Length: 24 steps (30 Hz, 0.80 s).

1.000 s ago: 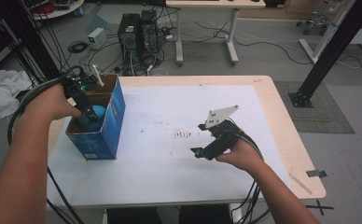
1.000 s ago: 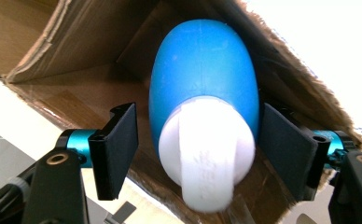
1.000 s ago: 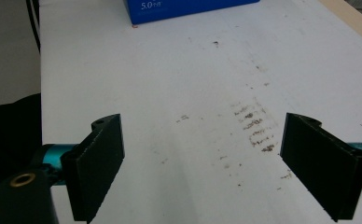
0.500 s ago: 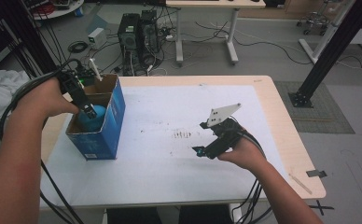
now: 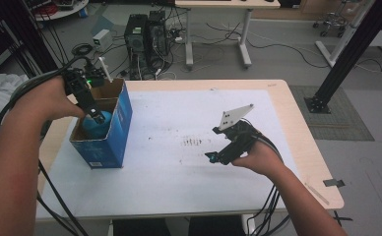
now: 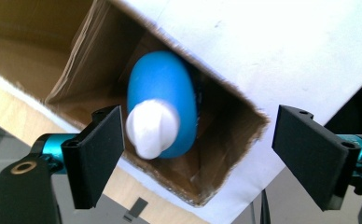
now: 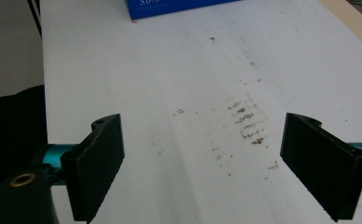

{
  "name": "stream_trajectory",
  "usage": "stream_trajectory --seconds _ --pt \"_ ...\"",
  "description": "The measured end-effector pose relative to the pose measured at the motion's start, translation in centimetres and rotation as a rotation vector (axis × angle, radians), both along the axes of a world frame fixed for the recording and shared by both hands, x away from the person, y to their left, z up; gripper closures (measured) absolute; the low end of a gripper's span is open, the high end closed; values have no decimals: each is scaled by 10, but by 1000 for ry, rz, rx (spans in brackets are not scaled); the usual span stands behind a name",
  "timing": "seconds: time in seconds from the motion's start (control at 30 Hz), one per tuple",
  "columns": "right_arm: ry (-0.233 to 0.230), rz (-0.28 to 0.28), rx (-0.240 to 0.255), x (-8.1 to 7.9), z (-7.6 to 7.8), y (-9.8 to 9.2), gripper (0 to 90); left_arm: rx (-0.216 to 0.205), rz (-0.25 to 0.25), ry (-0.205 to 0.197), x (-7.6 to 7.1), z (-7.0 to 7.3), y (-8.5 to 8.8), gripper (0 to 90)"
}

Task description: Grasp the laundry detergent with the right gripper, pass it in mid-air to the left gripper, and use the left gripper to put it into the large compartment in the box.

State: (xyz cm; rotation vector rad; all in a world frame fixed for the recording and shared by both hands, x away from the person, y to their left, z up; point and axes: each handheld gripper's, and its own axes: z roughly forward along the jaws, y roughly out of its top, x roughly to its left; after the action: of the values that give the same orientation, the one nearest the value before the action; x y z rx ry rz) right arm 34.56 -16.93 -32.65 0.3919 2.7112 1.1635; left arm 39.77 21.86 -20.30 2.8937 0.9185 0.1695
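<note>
The blue bottle [image 6: 163, 109] with its white cap [image 6: 151, 126] stands inside the open box [image 5: 115, 132], which sits at about nine o'clock on the white surface [image 5: 179, 172]; in the high view the bottle [image 5: 98, 124] shows as a blue shape down between the cardboard walls. Right over it hangs the left claw [image 5: 96, 115], its jaws standing wide on either side of the cap and pressing on nothing; they have just been opening, and the bottle, though it lies between them as the left claw view [image 6: 216, 154] looks down, is free of the pads. Over at about four o'clock the right claw [image 5: 212, 157] rests low above the surface, jaws wide and empty, with only some dark smudges [image 7: 247, 119] on the white sheet beyond them. To my eye the step in hand is the release: the bottle has been dropped into the box and let go. The next move, I'd judge, calls for lifting the left claw straight up and out past the box's flaps without snagging the cap or nudging the box. Against a second ago, the left claw was deeper in the box and closed tighter around the bottle; now it sits higher and wider, while the right hand has hardly shifted.
</note>
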Motion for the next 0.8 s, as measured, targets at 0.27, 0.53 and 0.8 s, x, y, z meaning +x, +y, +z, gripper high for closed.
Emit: stream_trajectory --seconds 0.27,0.53,0.8 --pt "27 -3 -50 5 4 -2 128 0 -94 31 -2 -1 -27 125" --pt "66 6 -134 13 8 -1 128 -14 -177 45 -2 -11 -57 99" --pt "97 18 -192 19 4 4 128 -5 -249 86 -3 -34 -82 63"
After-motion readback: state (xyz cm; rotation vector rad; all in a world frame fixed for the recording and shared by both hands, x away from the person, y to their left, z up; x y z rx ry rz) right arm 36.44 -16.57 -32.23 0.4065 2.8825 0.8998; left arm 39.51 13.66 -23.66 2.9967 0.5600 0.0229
